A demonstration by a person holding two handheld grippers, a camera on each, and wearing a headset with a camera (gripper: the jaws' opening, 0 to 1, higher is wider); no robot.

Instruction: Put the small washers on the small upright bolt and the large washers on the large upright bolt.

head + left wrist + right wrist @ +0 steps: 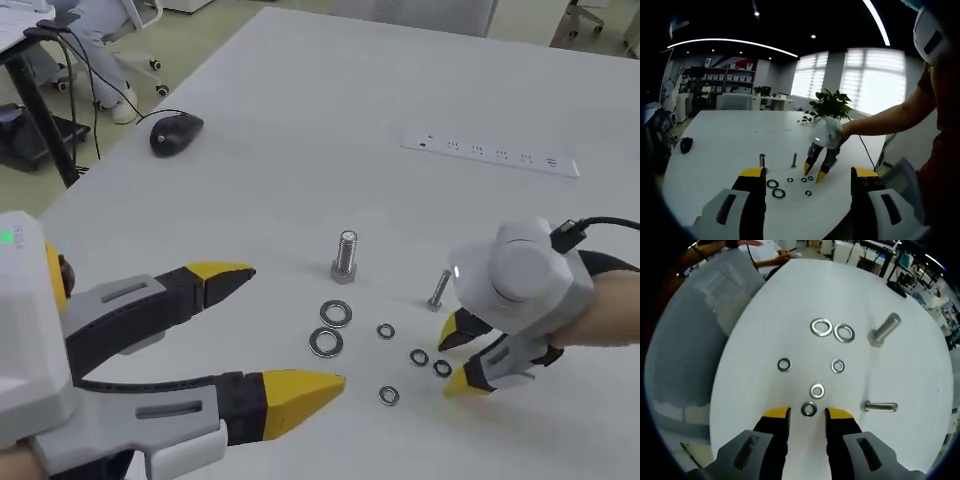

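The large upright bolt [345, 255] and the small upright bolt [439, 290] stand mid-table, both bare. Two large washers [336, 313] [326, 343] lie flat in front of the large bolt. Several small washers [386, 331] lie to their right. My right gripper [452, 366] points down at the table, open, its yellow tips either side of one small washer [809, 409] without touching it. Held above the near table, my left gripper [295, 330] is wide open and holds nothing. In the right gripper view the large bolt [884, 330] and small bolt [881, 407] sit to the right.
A black mouse [175, 133] lies at the far left of the white table [300, 120], and a white power strip [490, 155] at the far right. Cables and a chair stand beyond the left table edge.
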